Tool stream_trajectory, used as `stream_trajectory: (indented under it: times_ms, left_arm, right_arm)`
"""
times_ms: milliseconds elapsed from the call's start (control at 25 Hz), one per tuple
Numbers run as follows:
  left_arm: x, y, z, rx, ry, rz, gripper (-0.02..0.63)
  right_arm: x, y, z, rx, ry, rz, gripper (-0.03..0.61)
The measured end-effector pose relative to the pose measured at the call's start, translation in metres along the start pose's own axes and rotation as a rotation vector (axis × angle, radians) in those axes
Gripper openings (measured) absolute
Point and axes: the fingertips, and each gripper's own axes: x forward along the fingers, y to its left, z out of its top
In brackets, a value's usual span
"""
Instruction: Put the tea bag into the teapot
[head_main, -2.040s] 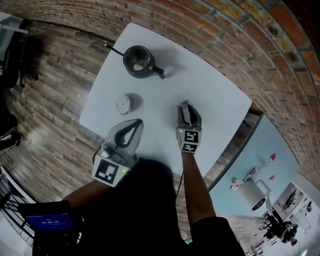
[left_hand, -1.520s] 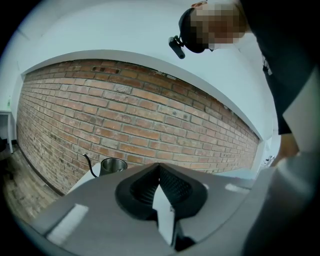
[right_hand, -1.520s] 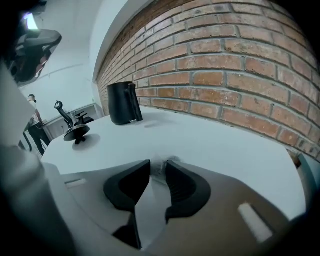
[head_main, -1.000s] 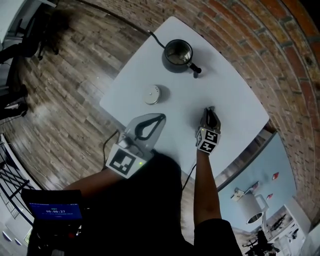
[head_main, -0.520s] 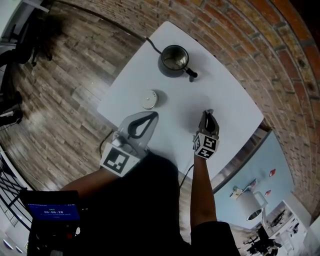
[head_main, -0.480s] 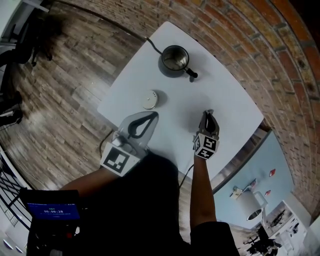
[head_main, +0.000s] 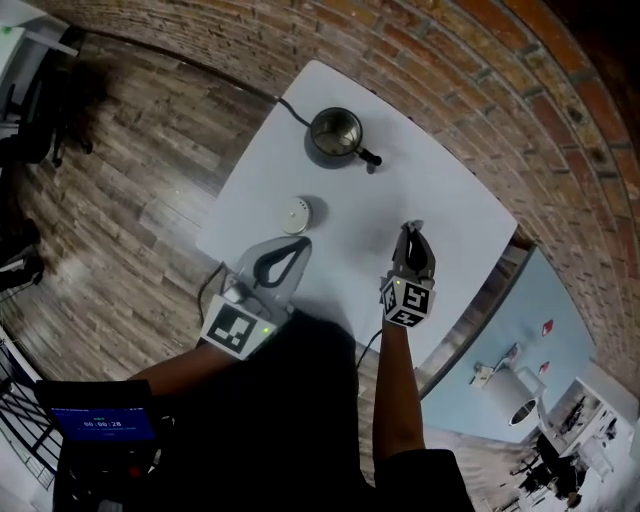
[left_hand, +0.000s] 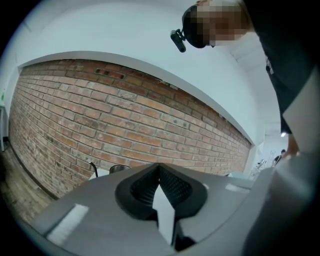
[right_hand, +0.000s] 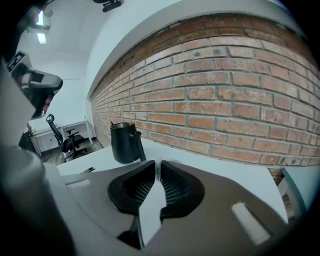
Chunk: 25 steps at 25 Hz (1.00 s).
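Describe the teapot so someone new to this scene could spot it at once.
Find the white table beside the brick wall, then its far end. The teapot is the dark, open-topped metal pot with a side handle, unlike the pale round lid lying flat nearby.

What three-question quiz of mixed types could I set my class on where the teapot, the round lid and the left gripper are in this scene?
1. True or false: the lid is on the teapot.
2. The left gripper's jaws are: A) wide apart; B) together at the tips with nothing between; C) closed on the lid.
3. Which lies nearer the left gripper on the table, the lid or the teapot?

Key:
1. False. The lid lies on the table, apart from the open teapot.
2. B.
3. The lid.
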Motion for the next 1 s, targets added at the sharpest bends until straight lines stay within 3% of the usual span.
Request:
stream_trajectory:
  times_ms: [240, 600, 1000]
  left_arm:
    - [-0.003, 0.006, 0.008, -0.002, -0.013, -0.056, 0.0]
    - [-0.005, 0.0, 0.007, 0.026, -0.007, -0.1, 0.0]
    - [0.01, -0.014, 0.015, -0.003, -0.047, -0.12, 0.0]
  right_arm:
    - [-0.014, 0.029, 0.026, -0.077, -0.037, 0.006, 0.037]
    - [-0.021, 0.026, 0.045, 0.021, -0.11, -0.024, 0.037]
    - [-0.035, 0.009, 0.067, 0.028, -0.16, -0.054, 0.034]
